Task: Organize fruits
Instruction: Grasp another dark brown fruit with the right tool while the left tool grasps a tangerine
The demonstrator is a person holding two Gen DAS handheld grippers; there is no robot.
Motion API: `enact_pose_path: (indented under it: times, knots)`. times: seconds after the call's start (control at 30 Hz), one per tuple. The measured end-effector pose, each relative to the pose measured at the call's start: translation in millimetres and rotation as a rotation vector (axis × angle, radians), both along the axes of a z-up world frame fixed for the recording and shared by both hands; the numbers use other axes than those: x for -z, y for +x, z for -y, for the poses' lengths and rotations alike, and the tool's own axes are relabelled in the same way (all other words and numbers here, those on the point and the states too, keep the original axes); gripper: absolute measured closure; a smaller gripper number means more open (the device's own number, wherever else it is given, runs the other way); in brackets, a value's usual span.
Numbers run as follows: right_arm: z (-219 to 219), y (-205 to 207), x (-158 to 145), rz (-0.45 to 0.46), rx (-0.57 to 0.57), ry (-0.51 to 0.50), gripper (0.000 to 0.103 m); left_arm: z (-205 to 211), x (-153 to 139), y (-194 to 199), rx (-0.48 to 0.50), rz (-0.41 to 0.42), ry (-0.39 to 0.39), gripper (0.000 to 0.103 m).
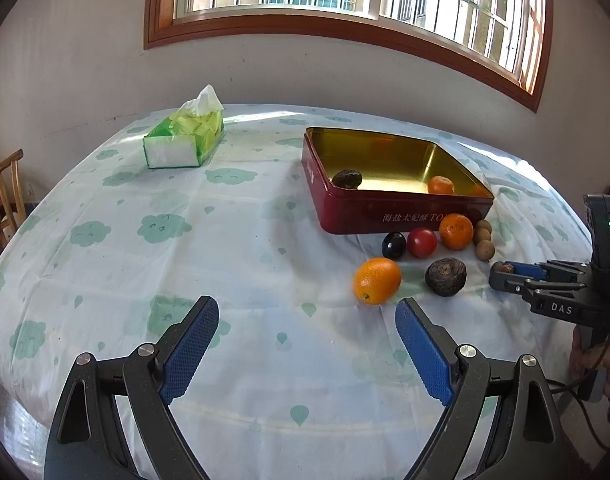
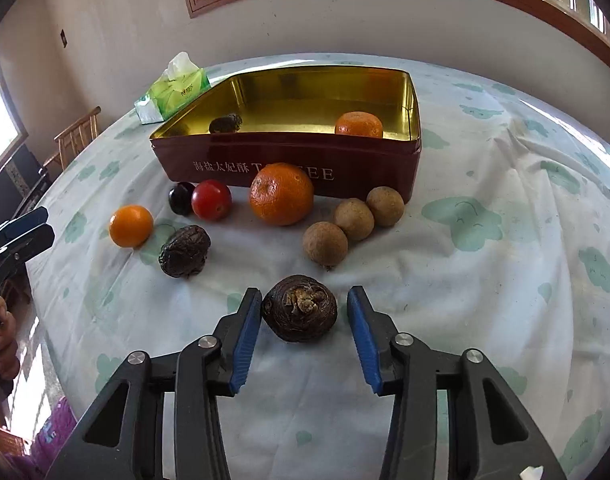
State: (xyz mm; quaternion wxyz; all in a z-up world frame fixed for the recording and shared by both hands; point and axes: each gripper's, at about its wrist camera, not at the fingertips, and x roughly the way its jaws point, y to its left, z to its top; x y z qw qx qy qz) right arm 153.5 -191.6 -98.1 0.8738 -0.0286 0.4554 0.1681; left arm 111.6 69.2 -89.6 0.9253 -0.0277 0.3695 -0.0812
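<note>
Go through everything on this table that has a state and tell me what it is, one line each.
Red rectangular tin with gold inside: lidless, holding one orange and one dark wrinkled fruit.
Green tissue pack: opened, a tissue sticking out.
Left gripper: open, empty.
Right gripper: open around a dark brown round wrinkled fruit, not yet clamped.

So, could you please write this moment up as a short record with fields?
surface: table under a cloud-print cloth
container: red tin, open
in tin: one mandarin, one dark wrinkled fruit
outside tin: nine fruits
left hand-held gripper: open, empty, short of the small orange fruit
right hand-held gripper: jaws either side of a dark fruit, gap at one pad
other: tissue pack
</note>
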Motion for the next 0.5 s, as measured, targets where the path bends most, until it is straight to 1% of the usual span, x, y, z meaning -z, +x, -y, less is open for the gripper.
enact_pose_path:
  times: [0.07, 0.1, 0.17, 0.23, 0.33, 0.4, 0.5]
  knots:
    - [11.3, -1.0, -1.8, 0.001, 0.035, 0.052, 0.069, 6.5, 0.5, 3.8, 0.045, -0.011, -0.002, 0.013]
    - [17.8, -1.9, -3.0, 0.015, 0.067, 0.055, 0.069, 10.3, 0.1, 5.6, 0.068, -0.004, 0.007, 0.013]
    - [30.8, -1.6, -7.4, 0.043, 0.116, 0.064, 0.069, 19.1, -1.5, 10.2, 0.113, 0.021, 0.041, 0.013]
    - [42.7, 3.5, -5.7, 0.048, 0.165, 0.038, 0.069, 28.5, -0.1, 20.2, 0.18, 0.019, 0.076, 0.014]
    - [60.6, 9.6, -4.4, 0.038, 0.23, 0.093, 0.069, 41.3, 4.9, 35.7, 0.289, 0.007, 0.114, 0.014]
    - [58.2, 11.3, -2.4, 0.034, 0.222, 0.094, 0.068, 47.7, 12.0, 46.5, 0.331, -0.014, 0.14, 0.015]
    - [48.2, 9.8, -1.9, 0.045, 0.177, 0.061, 0.068, 52.1, 21.8, 60.5, 0.369, -0.042, 0.149, 0.02]
